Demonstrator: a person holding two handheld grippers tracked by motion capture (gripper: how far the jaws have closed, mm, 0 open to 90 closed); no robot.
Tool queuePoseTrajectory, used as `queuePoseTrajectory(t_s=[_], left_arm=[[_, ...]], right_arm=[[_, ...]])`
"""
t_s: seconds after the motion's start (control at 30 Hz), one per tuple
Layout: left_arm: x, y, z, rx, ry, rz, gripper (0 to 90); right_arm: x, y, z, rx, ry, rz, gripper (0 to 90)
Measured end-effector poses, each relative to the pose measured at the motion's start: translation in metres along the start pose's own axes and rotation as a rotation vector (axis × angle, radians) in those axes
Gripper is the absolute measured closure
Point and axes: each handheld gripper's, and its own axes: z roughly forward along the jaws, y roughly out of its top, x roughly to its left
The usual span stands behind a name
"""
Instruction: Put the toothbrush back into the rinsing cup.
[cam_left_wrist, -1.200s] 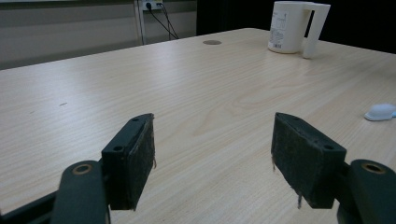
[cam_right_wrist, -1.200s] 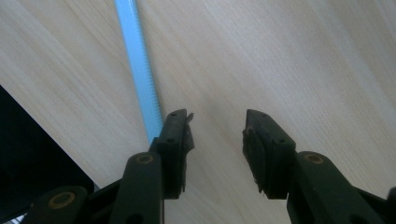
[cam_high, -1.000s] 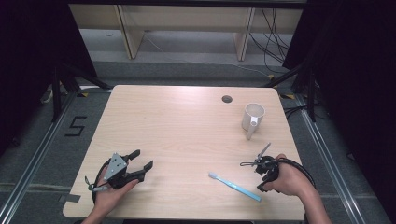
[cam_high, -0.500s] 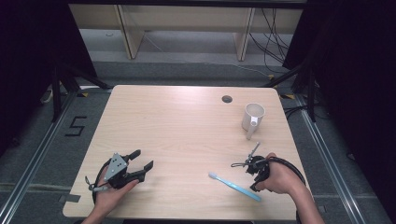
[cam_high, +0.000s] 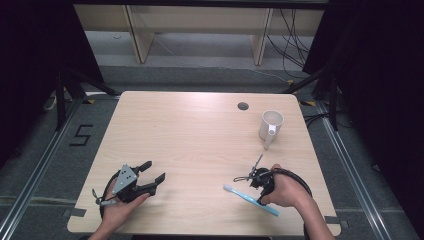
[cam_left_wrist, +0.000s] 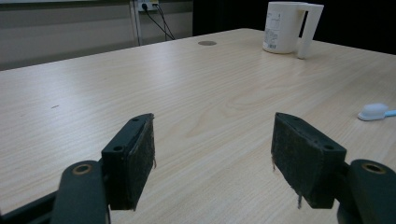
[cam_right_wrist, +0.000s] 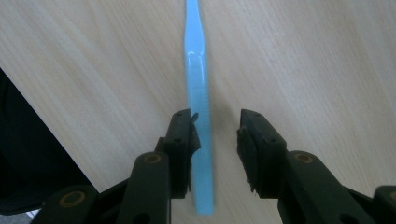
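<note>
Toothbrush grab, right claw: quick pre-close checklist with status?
1. Toothbrush handle between the right claw pads: ok, it lies flat on the table, close to one pad.
2. Pads pressing the handle: not ok, a gap shows on the other side; the jaws have just been closing.
3. Handle centred in the claw: not ok, off to one side.
4. Left claw out of the way: ok, open, resting apart.
5. Mug clear of the grab: ok, upright, far off.

Your right gripper (cam_high: 255, 176) sits over the blue toothbrush (cam_high: 250, 199) at lower right of the frame; your left gripper (cam_high: 150, 175) rests at lower left on the bench (cam_high: 200, 135).
</note>
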Motion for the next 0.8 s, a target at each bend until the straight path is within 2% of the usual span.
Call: queuePoseTrajectory(t_s=[0.1, 0.17, 0.23, 0.27, 0.33, 0.4, 0.43, 0.53, 0.57, 0.6, 0.7, 0.77, 0.8], left_arm=[[0.0, 0.0, 0.0, 0.0, 0.0, 0.002, 29.9], [-0.001, 0.0, 0.0, 0.0, -0.001, 0.002, 29.9], [-0.001, 0.0, 0.0, 0.0, -0.001, 0.002, 29.9], [-0.001, 0.0, 0.0, 0.0, -0.001, 0.002, 29.9], [-0.001, 0.0, 0.0, -0.001, -0.001, 0.002, 29.9], [-0.001, 0.0, 0.0, -0.001, -0.001, 0.002, 29.9], [-0.001, 0.0, 0.0, -0.001, -0.001, 0.001, 29.9], [-0.001, 0.0, 0.0, 0.001, -0.001, 0.001, 30.0], [-0.001, 0.0, 0.0, 0.001, -0.002, 0.002, 30.0], [-0.001, 0.0, 0.0, 0.001, -0.002, 0.001, 30.0], [-0.001, 0.0, 0.0, 0.0, -0.002, 0.002, 30.0], [-0.001, 0.0, 0.0, 0.0, -0.001, 0.003, 30.0], [-0.001, 0.0, 0.0, 0.0, -0.002, 0.0, 30.2]], right_arm=[[0.005, 0.005, 0.001, 0.015, -0.015, 0.013, 67.1], [0.005, 0.006, 0.003, 0.015, -0.015, -0.006, 67.6], [0.008, 0.007, 0.004, 0.02, -0.018, 0.015, 68.2], [0.007, 0.008, 0.004, 0.017, -0.012, -0.011, 68.4], [0.008, 0.008, 0.006, 0.026, -0.012, -0.005, 68.7], [0.007, 0.009, 0.008, 0.032, -0.03, -0.028, 69.3], [0.01, 0.01, 0.007, 0.034, -0.017, 0.009, 69.6], [0.006, 0.011, 0.01, 0.031, -0.02, -0.032, 70.1], [0.008, 0.012, 0.01, 0.041, -0.019, -0.015, 70.3], [0.007, 0.012, 0.011, 0.039, -0.017, -0.029, 70.4], [0.009, 0.013, 0.011, 0.035, -0.006, -0.012, 70.5], [0.006, 0.014, 0.012, 0.045, -0.009, -0.033, 70.5], [0.007, 0.014, 0.013, 0.046, -0.009, -0.022, 70.5]])
